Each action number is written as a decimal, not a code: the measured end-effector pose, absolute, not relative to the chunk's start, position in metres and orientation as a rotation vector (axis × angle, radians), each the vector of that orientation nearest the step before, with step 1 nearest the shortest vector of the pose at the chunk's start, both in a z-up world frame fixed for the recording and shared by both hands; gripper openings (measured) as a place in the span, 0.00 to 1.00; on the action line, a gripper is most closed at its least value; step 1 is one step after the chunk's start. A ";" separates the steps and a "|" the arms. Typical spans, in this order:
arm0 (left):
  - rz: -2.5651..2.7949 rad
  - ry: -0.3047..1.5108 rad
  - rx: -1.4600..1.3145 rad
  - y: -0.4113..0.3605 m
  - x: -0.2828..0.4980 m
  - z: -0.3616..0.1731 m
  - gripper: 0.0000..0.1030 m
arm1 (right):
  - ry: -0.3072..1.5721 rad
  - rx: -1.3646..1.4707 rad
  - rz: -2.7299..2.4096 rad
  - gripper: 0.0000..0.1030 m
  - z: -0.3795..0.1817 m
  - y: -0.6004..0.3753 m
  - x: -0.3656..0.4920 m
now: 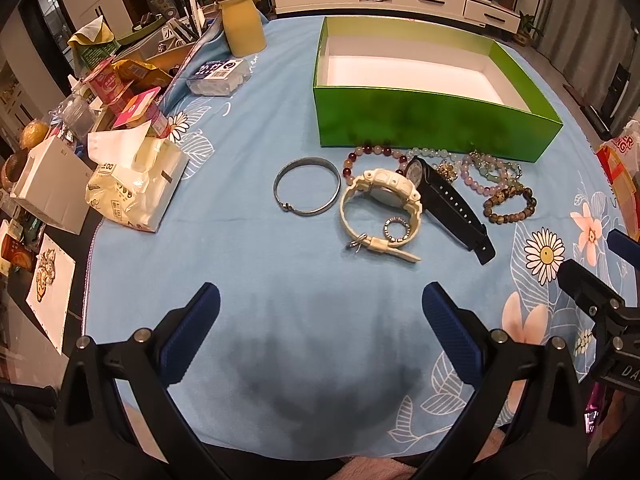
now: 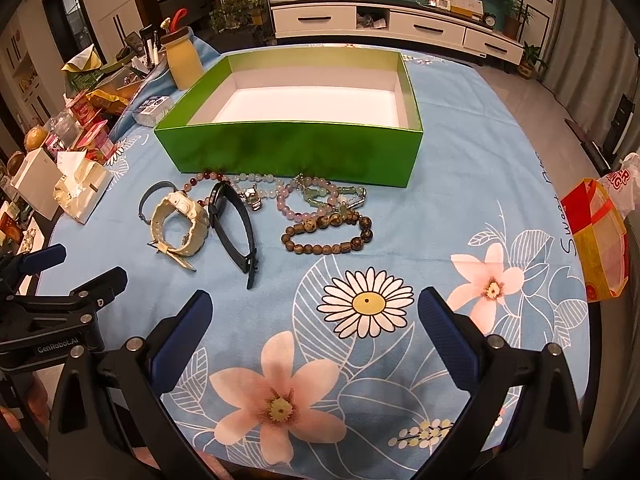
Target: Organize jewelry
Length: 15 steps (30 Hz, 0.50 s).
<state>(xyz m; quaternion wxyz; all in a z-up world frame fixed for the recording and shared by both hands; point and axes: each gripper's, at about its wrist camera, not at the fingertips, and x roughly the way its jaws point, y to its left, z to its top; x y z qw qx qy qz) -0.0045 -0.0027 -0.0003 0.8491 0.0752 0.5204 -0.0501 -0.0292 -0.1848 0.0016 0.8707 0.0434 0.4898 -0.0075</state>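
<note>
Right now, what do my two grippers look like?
Both match: the left gripper and right gripper have black plastic arms with silver rivets and ribbed dark blue pads. The left one's body carries white "GenRobot.AI" lettering. No cables or sleeves show.

Black watch (image 1: 448, 204) face (bracelets partly hidden)

A cream-yellow bottle with a brown lid (image 1: 243, 20) stands behind a crumpled pale tissue pack (image 1: 138, 184), both left of the flowered light-blue tablecloth (image 1: 248, 240).
</note>
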 end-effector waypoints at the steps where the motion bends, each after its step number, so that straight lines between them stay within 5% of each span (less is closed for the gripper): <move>1: -0.106 1.097 0.158 -0.003 -0.005 -0.001 0.98 | 1.024 0.091 -0.014 0.99 0.002 -0.185 -0.029; 15: -0.106 1.101 0.155 -0.002 -0.004 -0.003 0.98 | 1.023 0.094 -0.014 0.99 0.001 -0.185 -0.030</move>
